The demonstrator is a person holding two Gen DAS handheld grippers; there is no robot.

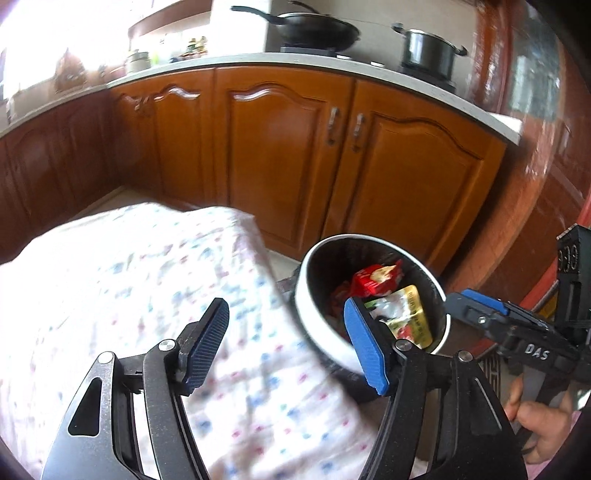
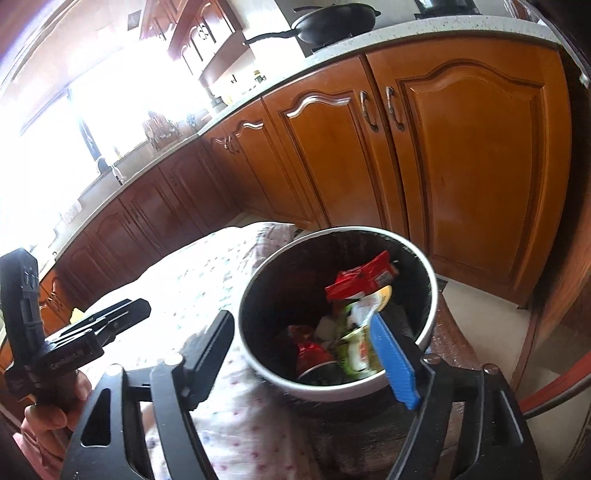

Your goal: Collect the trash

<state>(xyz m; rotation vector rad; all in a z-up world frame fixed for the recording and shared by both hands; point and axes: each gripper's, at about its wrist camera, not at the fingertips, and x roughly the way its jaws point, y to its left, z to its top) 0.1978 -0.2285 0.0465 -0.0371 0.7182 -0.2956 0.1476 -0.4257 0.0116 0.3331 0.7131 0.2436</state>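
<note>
A round white trash bin (image 1: 314, 325) with a black liner stands beside the table; it also shows in the right wrist view (image 2: 434, 302). Inside lie a red wrapper (image 1: 373, 282), a yellow-green packet (image 1: 410, 317) and other wrappers; the right wrist view shows the red wrapper (image 2: 362, 280) and the green packet (image 2: 356, 343). My left gripper (image 1: 286, 350) is open and empty, over the table edge next to the bin. My right gripper (image 2: 310, 354) is open and empty, just above the bin's near rim. The right gripper (image 1: 484, 314) also shows in the left wrist view, the left one (image 2: 107, 321) in the right wrist view.
A table with a white flowered cloth (image 1: 129, 295) lies left of the bin. Brown wooden cabinets (image 1: 288, 155) run behind, under a pale counter (image 1: 258, 61) with a black wok (image 1: 314, 31) and a pot (image 1: 428, 50). A dark wooden post (image 1: 535, 147) stands at the right.
</note>
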